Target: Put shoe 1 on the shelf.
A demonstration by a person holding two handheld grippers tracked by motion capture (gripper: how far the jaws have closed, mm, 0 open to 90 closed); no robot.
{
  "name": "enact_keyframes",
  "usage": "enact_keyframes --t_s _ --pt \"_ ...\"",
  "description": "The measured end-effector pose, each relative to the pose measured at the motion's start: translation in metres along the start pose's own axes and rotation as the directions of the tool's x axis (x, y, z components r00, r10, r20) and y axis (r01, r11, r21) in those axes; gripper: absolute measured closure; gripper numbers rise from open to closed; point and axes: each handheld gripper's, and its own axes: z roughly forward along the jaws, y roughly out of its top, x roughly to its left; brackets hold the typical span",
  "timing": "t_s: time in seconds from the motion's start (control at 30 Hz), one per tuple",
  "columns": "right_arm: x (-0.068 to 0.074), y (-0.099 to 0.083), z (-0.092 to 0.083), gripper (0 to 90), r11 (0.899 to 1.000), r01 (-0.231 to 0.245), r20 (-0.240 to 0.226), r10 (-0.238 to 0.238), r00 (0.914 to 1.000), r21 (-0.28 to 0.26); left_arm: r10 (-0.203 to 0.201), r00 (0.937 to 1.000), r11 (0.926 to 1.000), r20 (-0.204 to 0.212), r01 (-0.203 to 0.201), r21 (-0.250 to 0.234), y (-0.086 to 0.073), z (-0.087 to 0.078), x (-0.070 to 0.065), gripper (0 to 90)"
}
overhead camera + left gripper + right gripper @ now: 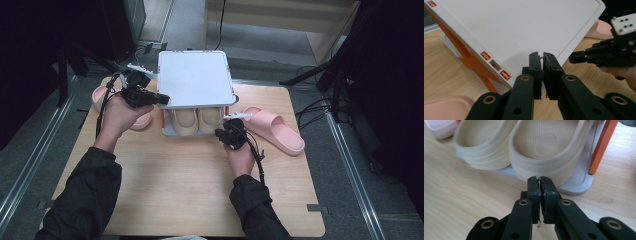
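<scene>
**Beige slippers tucked on lower rack shelf, half out of sight**

Beige slippers (196, 120) sitting side by side on the lower tray of a small white-and-orange shoe rack (195, 77) at the far middle of the table (190, 190). From the high view, toe ends swallowed by the white top shelf; heels alone poking out toward the person. Closer in the right gripper view (534, 147): ribbed heel walls, dimpled footbeds, grey tray lip underneath, one orange upright at the right edge; toes cut off by the frame's top.

Right tongs (539, 183) pressed together, pads meeting, nothing between, tips just short of the nearer slipper's heel; touching or not, hard to say. Seen from above (229, 134) as a dark lump in the hand at the rack's front right corner, jaw gap unreadable there.

Left tongs (541, 60) nearly shut, barely a slit, holding nothing, tips over the edge of the rack's white top shelf; contact cannot be told. From above (159, 99) at the rack's left side, much of the body merged into black.

Pink slipper (274, 129) lying on the table right of the rack, in full view from above; cropped to a sliver in the left gripper view. Second pink slipper (102, 97) left of the rack, largely covered by the left hand (120, 115).
</scene>
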Motion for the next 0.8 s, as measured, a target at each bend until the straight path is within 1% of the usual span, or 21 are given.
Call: enact_keyframes --t_s 0.03,0.07,0.1,0.17,0.27,0.33,0.43,0.53,0.63,0.67,0.73,0.8 --pt "0.000 -0.001 -0.004 87.2 1.000 0.000 -0.006 0.000 1.0000 -0.002 -0.013 0.9998 0.9999 0.013 0.013 0.006 0.000 -0.001 -0.001 80.0" --pt "0.000 -0.003 -0.009 86.7 1.000 0.002 -0.011 -0.002 0.9999 -0.002 -0.016 0.9995 0.9997 0.026 0.016 0.016 0.001 -0.001 -0.001 77.8" --pt "0.000 -0.004 -0.013 85.2 1.000 0.005 -0.021 -0.005 0.9998 0.003 -0.011 0.9996 0.9996 0.026 0.010 0.025 0.001 -0.002 -0.003 75.1" --pt "-0.001 -0.007 -0.021 82.8 1.000 0.008 -0.045 -0.007 0.9989 0.011 -0.008 1.0000 0.9994 0.006 0.008 0.034 0.001 -0.005 -0.006 70.6" --pt "-0.002 -0.011 -0.034 78.3 1.000 0.016 -0.079 -0.015 0.9967 0.013 -0.020 0.9998 0.9989 0.001 0.020 0.043 0.000 -0.013 -0.008 63.2" --pt "-0.001 -0.014 -0.044 74.7 1.000 0.018 -0.100 -0.017 0.9949 0.010 -0.023 0.9997 0.9992 -0.013 0.023 0.031 -0.002 -0.019 -0.010 60.1" --pt "-0.001 -0.018 -0.057 69.9 1.000 0.028 -0.131 -0.028 0.9909 -0.001 -0.030 0.9991 0.9991 -0.031 0.031 0.029 -0.005 -0.029 -0.012 55.0" --pt "-0.001 -0.023 -0.068 63.5 0.997 0.073 -0.151 -0.073 0.9859 -0.009 -0.042 0.9978 0.9988 -0.051 0.043 0.022 -0.010 -0.038 -0.012 52.7" --pt "-0.001 -0.031 -0.080 61.4 0.993 0.116 -0.159 -0.120 0.9799 -0.035 -0.057 0.9956 0.9983 -0.074 0.058 0.011 -0.018 -0.046 -0.009 51.0" --pt "-0.002 -0.032 -0.082 59.9 0.991 0.124 -0.167 -0.130 0.9775 -0.043 -0.061 0.9950 0.9980 -0.079 0.062 0.008 -0.020 -0.048 -0.008 50.8" --pt "-0.003 -0.034 -0.086 58.3 0.991 0.124 -0.181 -0.130 0.9747 -0.047 -0.077 0.9933 0.9970 -0.086 0.078 0.005 -0.025 -0.052 -0.005 50.5" --pt "-0.003 -0.036 -0.088 57.9 0.989 0.137 -0.193 -0.143 0.9707 -0.047 -0.089 0.9913 0.9960 -0.096 0.090 -0.003 -0.031 -0.056 -0.001 50.1"
